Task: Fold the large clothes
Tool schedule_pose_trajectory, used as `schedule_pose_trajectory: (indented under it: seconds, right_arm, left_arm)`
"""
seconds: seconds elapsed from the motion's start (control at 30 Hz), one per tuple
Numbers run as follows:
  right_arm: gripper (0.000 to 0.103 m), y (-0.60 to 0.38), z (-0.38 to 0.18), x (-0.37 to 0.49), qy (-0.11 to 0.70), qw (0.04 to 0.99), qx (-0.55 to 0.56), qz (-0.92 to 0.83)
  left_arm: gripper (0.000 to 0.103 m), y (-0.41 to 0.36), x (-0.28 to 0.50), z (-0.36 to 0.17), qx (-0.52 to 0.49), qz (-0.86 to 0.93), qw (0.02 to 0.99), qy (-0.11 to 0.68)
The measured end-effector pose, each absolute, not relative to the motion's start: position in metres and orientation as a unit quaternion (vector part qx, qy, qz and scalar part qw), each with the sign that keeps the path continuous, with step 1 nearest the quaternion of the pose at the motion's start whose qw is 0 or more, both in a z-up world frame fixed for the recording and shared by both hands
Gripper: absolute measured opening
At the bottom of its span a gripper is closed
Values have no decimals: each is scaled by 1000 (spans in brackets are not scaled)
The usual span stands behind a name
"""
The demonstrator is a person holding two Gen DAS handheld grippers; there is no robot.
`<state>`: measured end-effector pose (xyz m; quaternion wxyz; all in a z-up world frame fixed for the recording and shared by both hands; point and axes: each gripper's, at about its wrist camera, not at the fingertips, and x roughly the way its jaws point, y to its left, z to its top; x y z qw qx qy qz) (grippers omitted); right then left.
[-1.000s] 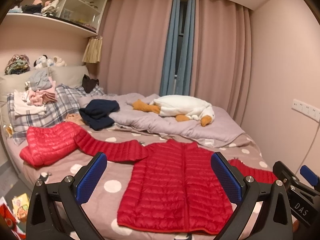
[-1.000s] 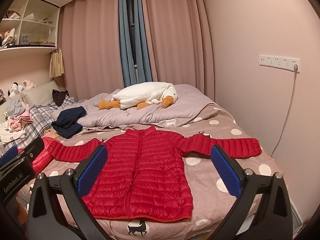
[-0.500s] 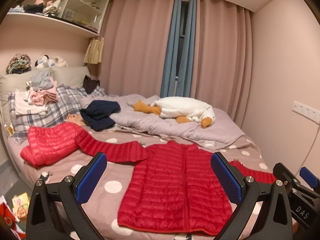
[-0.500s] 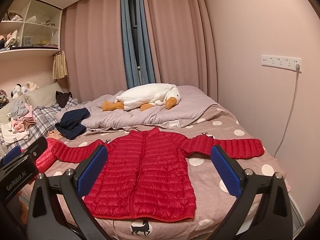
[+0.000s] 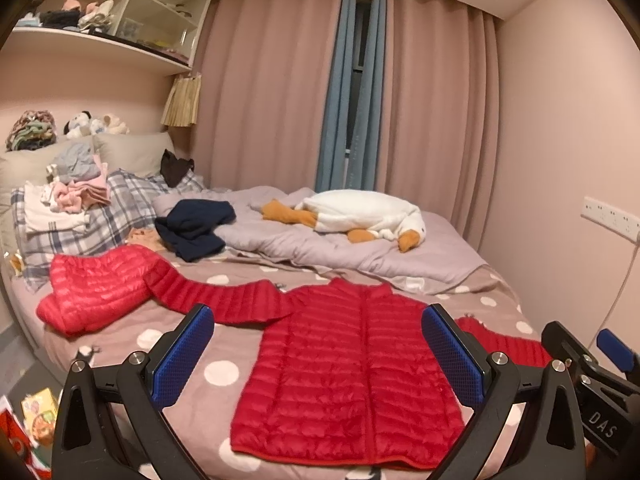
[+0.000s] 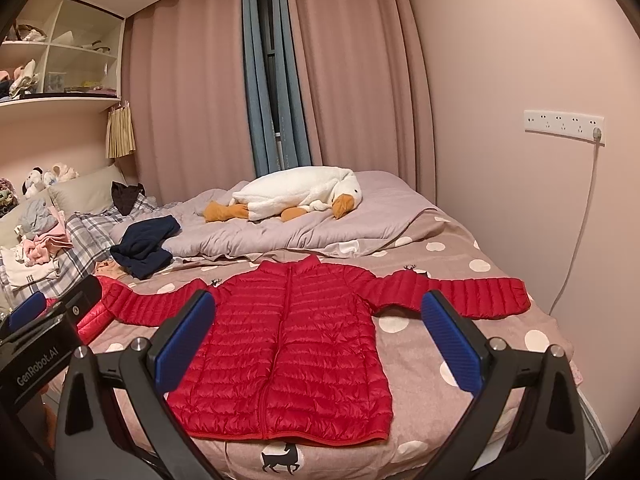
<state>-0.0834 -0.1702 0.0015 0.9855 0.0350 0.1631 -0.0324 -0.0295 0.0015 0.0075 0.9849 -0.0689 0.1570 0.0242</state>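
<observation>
A red quilted jacket (image 5: 352, 376) lies flat, front up and zipped, on the polka-dot bed, sleeves spread to both sides; it also shows in the right wrist view (image 6: 288, 344). A second red jacket (image 5: 96, 284) lies crumpled at the left, beside the left sleeve end. My left gripper (image 5: 320, 356) is open and empty, held above the near edge of the bed. My right gripper (image 6: 320, 356) is open and empty, also above the near edge. Each gripper shows at the edge of the other's view.
A white goose plush (image 6: 296, 196) lies on a grey duvet (image 6: 304, 232) at the far side. A dark navy garment (image 5: 196, 228) and a pile of clothes on a plaid pillow (image 5: 80, 216) sit at the left. A wall with sockets (image 6: 564, 124) is at the right.
Both views have shifted slightly, the jacket sitting a little lower in frame. Both grippers stay open; the clothes have not moved.
</observation>
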Motion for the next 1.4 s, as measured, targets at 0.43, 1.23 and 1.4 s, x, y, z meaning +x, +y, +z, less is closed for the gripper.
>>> schedule_pose_trajectory:
  seconds: [0.43, 1.23, 1.4]
  right_arm:
    - [103, -173, -7, -67, 181, 982, 52, -11]
    - [95, -480, -177, 104, 233, 877, 329, -262]
    - [94, -508, -214, 105, 223, 842, 384, -307]
  left_arm:
    - [103, 9, -16, 2, -46, 86, 986, 139]
    - [103, 285, 245, -183, -269, 184, 910, 254]
    - [103, 318, 282, -224, -315, 167, 882, 307]
